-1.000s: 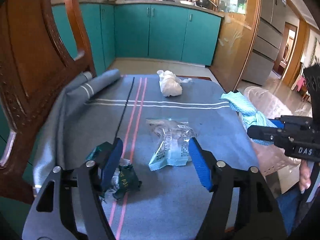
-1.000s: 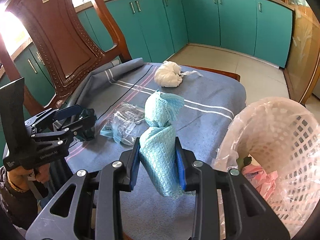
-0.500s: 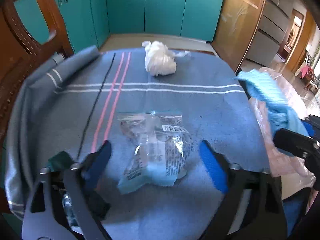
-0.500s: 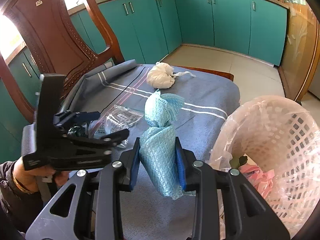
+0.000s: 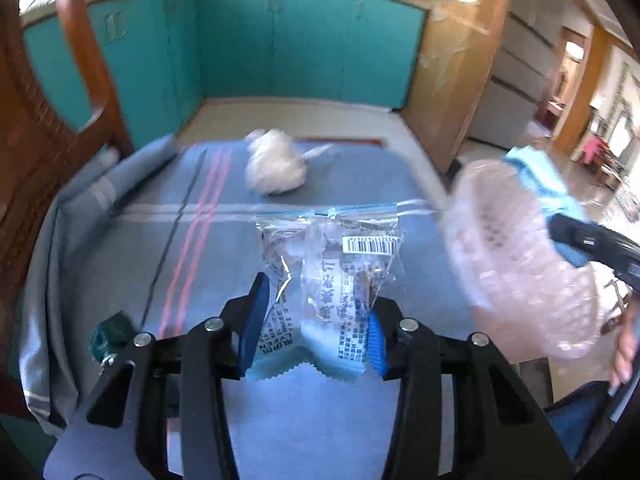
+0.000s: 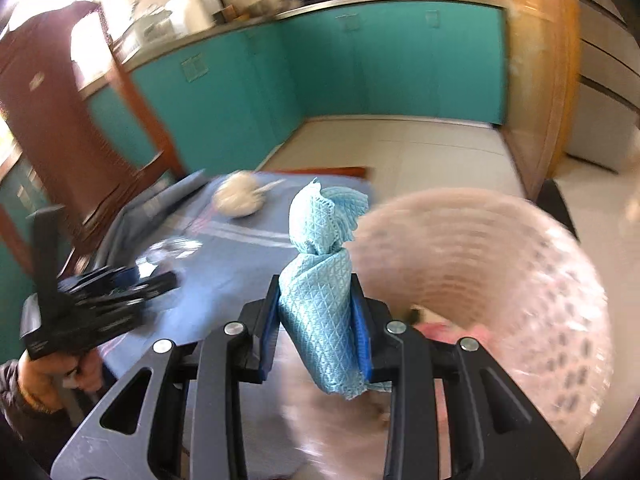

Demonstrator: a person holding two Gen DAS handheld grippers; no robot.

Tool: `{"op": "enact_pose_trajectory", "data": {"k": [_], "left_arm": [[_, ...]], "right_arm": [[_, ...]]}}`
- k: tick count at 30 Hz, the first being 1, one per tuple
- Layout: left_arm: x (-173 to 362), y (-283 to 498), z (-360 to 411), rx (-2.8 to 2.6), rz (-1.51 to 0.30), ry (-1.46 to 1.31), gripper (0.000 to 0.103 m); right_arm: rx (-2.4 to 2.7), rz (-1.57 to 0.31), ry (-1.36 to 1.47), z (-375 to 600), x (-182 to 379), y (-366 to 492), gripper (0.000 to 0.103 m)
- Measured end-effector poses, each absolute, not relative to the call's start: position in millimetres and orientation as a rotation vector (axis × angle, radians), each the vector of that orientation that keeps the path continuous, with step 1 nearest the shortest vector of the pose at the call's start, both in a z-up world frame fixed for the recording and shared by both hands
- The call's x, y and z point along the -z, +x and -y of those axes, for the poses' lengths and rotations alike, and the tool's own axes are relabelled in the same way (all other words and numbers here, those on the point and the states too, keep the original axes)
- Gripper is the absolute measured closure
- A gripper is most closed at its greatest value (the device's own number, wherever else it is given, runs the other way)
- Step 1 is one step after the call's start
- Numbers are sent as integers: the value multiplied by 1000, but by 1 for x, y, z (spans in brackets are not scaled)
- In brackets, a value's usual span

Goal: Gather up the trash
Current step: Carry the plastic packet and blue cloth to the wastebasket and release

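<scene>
Item one: your left gripper (image 5: pixel 314 324). Its jaws are closing around the clear snack wrapper (image 5: pixel 326 276), which now stands between the blue pads and touches both; a second ago those jaws stood wide with the wrapper lying flat ahead of them on the surface (image 5: pixel 320 412). The wrapper's barcode faces you, its serrated lower edge hanging just below the pads.

Item two: your right gripper (image 6: pixel 316 334). Its jaws are clamped on the light blue cloth (image 6: pixel 320 304), as they were a second ago, with the cloth's loose end standing up above the pads. The view has swung right: the pink-lined waste basket (image 6: pixel 520 288) now fills the right side, touching or just beside the cloth, where earlier it sat further off to the right.

Item three: the white crumpled tissue (image 5: pixel 274 170). It lies at the far end of the striped grey-blue cloth covering the surface, unchanged.

Item four: the dark green wrapper (image 5: pixel 110 334). It sits near left, beside your left gripper's arm, no longer between the jaws as before.

Item five: the basket in the left view, at the surface's right edge, blurred, with your right gripper (image 5: pixel 592 242) and blue cloth beyond it.
</scene>
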State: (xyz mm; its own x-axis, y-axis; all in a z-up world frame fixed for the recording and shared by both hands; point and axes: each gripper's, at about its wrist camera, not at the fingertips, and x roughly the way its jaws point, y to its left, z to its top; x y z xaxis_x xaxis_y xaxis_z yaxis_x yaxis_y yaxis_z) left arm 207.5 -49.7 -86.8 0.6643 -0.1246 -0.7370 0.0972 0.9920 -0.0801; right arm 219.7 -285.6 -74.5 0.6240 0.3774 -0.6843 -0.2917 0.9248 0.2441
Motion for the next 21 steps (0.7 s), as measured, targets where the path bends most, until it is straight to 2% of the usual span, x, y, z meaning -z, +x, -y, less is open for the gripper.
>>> {"op": "enact_pose_trajectory", "data": {"k": [8,12,13,15,17,21], "left_arm": [[57,213,144,348,-798,24,54],[68,223,184,429,-832,45,52],[72,225,195,451,-845,49,49],[79,228,215,497,-856,61,37],[86,229,226,508,-861,75,20],[95,220,241,526,-866,113,14]], "right_arm": [[-136,-906,262,360,100,225,68],[-71,-875,334,380,98,221,41],[-50,-859,363,387,96,220,37],[-17,-832,430,401,94,217,36],[10,-818,497,413,96,214,36],[28,-812,567,430,98,211,35]]}}
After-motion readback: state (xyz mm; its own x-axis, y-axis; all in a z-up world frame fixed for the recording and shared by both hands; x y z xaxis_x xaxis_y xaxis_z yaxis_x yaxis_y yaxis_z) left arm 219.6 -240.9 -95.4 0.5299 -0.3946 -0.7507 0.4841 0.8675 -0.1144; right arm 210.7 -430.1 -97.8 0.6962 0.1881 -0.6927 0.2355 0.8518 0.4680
